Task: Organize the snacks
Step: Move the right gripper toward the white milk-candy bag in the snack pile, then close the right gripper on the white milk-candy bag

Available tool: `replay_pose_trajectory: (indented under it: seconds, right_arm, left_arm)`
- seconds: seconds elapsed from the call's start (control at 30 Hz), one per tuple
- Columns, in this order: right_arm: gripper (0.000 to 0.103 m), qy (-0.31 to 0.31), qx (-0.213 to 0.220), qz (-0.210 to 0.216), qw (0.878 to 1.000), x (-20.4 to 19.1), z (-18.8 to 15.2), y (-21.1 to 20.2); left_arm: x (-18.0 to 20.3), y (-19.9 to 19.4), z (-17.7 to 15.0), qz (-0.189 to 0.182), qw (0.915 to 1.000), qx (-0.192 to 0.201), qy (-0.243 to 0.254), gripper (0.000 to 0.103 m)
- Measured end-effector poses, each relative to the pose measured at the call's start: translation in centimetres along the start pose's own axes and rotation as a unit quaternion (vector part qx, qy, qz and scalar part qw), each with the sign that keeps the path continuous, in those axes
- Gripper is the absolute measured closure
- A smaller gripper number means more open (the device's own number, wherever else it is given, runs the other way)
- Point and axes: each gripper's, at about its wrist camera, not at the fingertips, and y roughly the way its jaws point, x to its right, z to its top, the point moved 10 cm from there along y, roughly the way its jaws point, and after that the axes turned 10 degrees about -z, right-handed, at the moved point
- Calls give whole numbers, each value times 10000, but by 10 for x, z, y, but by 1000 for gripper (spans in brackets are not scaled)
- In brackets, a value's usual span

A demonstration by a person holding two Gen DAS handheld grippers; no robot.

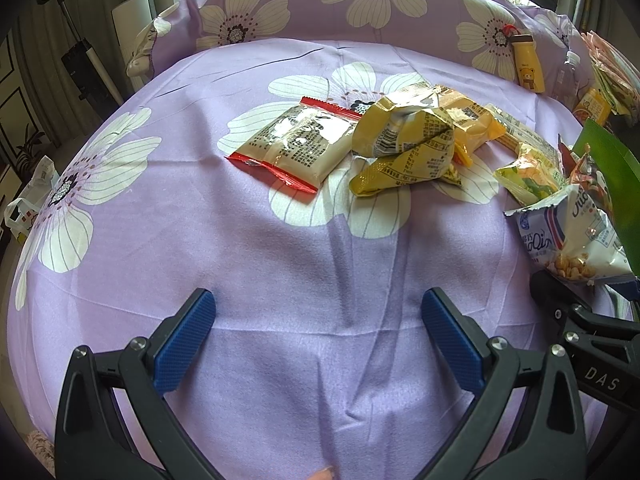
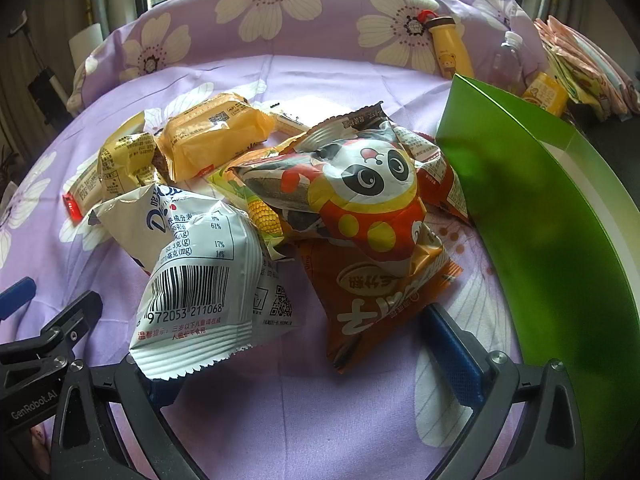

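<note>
Several snack packets lie in a heap on a purple flowered cloth [image 1: 200, 240]. In the left wrist view I see a beige packet with red ends [image 1: 296, 144], a crumpled yellow packet [image 1: 404, 140] and a white-blue packet [image 1: 572, 236]. My left gripper [image 1: 320, 336] is open over bare cloth, short of the heap. In the right wrist view my right gripper [image 2: 296, 348] is open too. The white barcode packet [image 2: 192, 272] covers its left finger, and an orange-brown packet [image 2: 372, 300] lies by its right finger. A panda packet [image 2: 360, 192] tops the heap. A green box [image 2: 540, 240] stands to the right.
A pillow [image 1: 360, 4] runs along the back. A yellow bear bottle [image 2: 448, 48], a clear bottle [image 2: 508, 60], a small yellow carton [image 2: 546, 94] and a stack of flat packs [image 2: 580, 60] sit at the far right. Bare cloth stretches to the left of the heap.
</note>
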Motion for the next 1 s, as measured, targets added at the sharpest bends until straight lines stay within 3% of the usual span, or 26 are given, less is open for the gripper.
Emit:
replay_pose_trajectory:
  seconds: [0.47, 0.67, 0.73, 0.87, 1.0]
  right_arm:
    - [0, -38, -11, -41, 10000, -1, 0, -1]
    - [0, -11, -54, 157, 9999, 0, 2, -2]
    - [0, -151, -68, 353, 9992, -3, 2, -11]
    - [0, -82, 26, 607, 9981, 6, -4, -35]
    - [0, 230, 220, 1024, 9942, 15, 6, -66]
  left_arm:
    - [-1, 1, 0, -66, 9999, -76, -24, 0]
    - [-1, -2, -1, -199, 9996, -192, -81, 0]
    - [-2, -8, -2, -406, 9987, -178, -252, 1]
    - [9, -22, 3, -1219, 9905, -137, -626, 1]
    - [30, -41, 7, -1749, 9827, -3, -609, 1]
